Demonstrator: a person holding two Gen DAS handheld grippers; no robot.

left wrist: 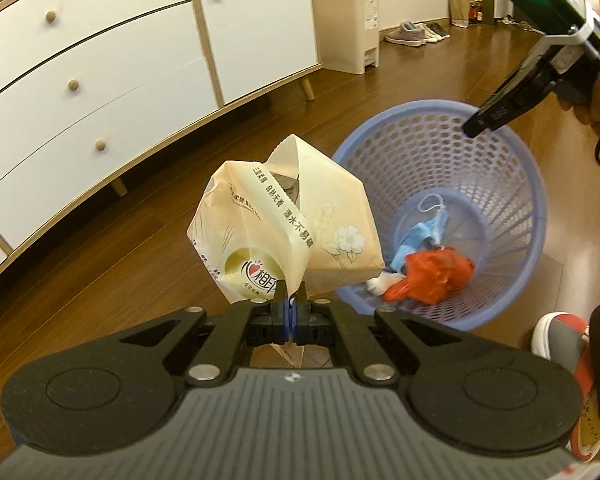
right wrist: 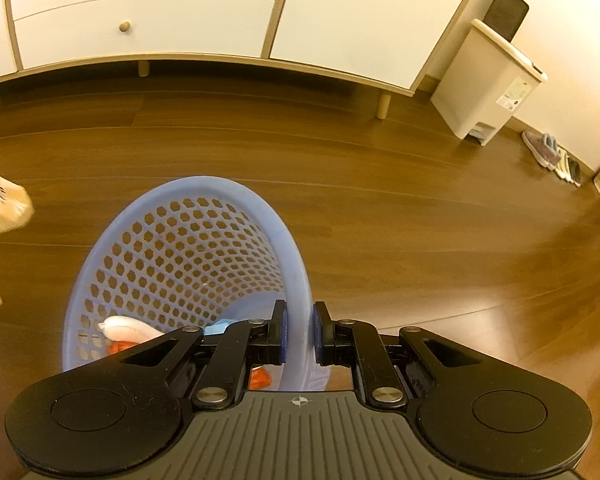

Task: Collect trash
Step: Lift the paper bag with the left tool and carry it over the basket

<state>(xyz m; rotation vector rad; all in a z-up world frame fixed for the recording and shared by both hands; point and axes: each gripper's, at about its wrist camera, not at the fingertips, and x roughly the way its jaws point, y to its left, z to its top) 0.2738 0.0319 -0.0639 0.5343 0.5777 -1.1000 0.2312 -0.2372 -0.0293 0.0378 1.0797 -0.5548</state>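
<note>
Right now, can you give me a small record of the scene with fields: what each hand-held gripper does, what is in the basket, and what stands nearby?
left hand-held gripper: shut on wrapper, held up beside the basket
right hand-held gripper: open, straddling the basket rim
basket: blue, perforated, on wooden floor
basket contents: red bag, blue mask, a white item
nearby: white cabinet, beige bin, shoes
task state: wrapper not yet in basket
</note>
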